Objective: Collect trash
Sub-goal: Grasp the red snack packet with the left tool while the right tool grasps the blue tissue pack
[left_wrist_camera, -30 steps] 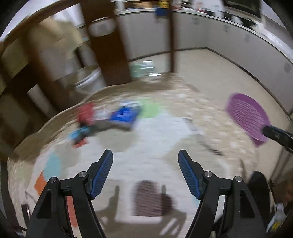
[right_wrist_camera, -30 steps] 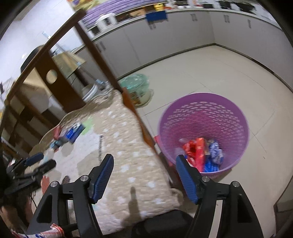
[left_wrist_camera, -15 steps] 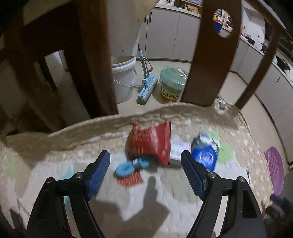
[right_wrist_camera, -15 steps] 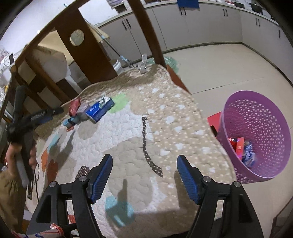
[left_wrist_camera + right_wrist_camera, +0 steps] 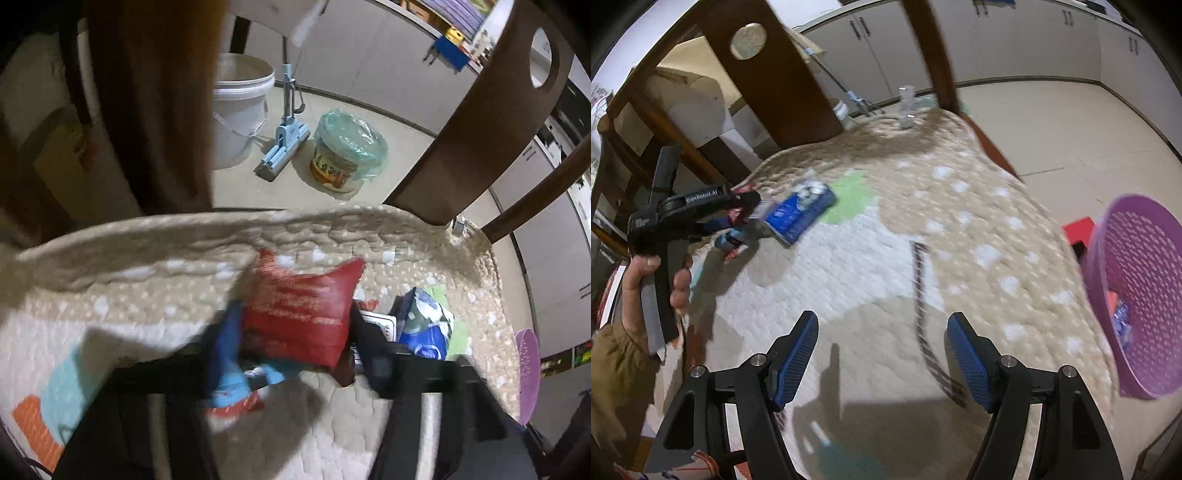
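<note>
Left wrist view: the left gripper (image 5: 291,332), blurred, has just been closing; the red snack packet (image 5: 299,314) sits between its jaws near the quilted table cover's (image 5: 147,288) far edge, though pad contact cannot be confirmed. A blue packet (image 5: 424,328) lies just right.

Right wrist view: the right gripper (image 5: 882,354) stands apart, empty, above the cover; the purple basket (image 5: 1137,295) stands off the table's right edge.

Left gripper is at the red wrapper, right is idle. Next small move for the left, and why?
Probably finish closing and lift. The left gripper has just been closing with the red wrapper between its fingers, blurred, so a firm pinch isn't confirmed. The purple basket waits beside the table; the right gripper is open, empty.
</note>
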`<control>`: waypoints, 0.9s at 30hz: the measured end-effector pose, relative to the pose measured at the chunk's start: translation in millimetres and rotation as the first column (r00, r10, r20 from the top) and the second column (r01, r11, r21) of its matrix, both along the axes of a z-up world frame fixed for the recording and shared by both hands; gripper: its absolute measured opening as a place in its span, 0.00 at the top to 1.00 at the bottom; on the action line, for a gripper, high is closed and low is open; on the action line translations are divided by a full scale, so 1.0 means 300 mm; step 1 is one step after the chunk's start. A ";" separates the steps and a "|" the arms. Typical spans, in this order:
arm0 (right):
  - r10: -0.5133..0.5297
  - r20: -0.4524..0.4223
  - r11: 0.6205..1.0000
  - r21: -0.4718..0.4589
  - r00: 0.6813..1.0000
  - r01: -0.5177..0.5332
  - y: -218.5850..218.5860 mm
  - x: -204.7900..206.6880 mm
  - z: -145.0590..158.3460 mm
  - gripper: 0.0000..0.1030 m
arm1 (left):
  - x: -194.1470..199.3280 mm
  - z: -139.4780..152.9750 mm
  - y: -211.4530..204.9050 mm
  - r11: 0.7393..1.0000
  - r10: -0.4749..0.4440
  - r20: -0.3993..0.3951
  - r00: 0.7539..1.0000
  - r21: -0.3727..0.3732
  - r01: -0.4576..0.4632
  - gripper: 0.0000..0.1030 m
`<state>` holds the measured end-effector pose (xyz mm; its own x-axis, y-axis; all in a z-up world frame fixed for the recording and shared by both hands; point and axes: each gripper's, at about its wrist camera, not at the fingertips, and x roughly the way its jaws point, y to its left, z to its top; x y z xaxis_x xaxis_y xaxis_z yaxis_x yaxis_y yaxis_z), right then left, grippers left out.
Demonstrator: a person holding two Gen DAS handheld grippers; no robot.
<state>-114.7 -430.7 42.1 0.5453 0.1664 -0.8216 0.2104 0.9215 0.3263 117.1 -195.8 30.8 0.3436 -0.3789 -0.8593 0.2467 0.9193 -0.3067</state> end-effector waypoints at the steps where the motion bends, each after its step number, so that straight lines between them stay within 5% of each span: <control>1: 0.010 0.004 1.000 0.003 1.000 -0.011 0.012 0.019 0.004 0.25 | -0.014 0.012 0.016 1.000 0.004 -0.003 1.000 -0.012 -0.004 0.52; 16: 0.042 -0.052 0.995 0.096 0.998 -0.037 0.146 0.446 -0.065 0.26 | -0.381 0.141 0.192 0.997 -0.029 0.043 0.999 -0.063 0.032 0.53; 21: 0.038 -0.083 0.999 -0.002 0.996 -0.038 0.228 0.533 -0.091 0.26 | -0.471 0.107 0.210 0.999 -0.041 0.032 0.999 -0.011 0.041 0.52; 23: 0.042 -0.092 0.998 -0.032 0.995 -0.045 0.246 0.552 -0.102 0.31 | -0.495 0.097 0.217 0.999 -0.041 0.026 0.999 -0.006 0.041 0.52; 27: 0.050 -0.082 0.999 0.006 0.995 -0.050 0.256 0.541 -0.087 0.60 | -0.533 0.099 0.229 1.000 -0.030 0.028 0.999 0.002 0.030 0.52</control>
<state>47.6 -353.9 16.1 0.4672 0.1954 -0.8623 0.1902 0.9302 0.3138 -42.9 -127.1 60.4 0.3564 -0.3884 -0.8498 0.2826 0.9117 -0.2981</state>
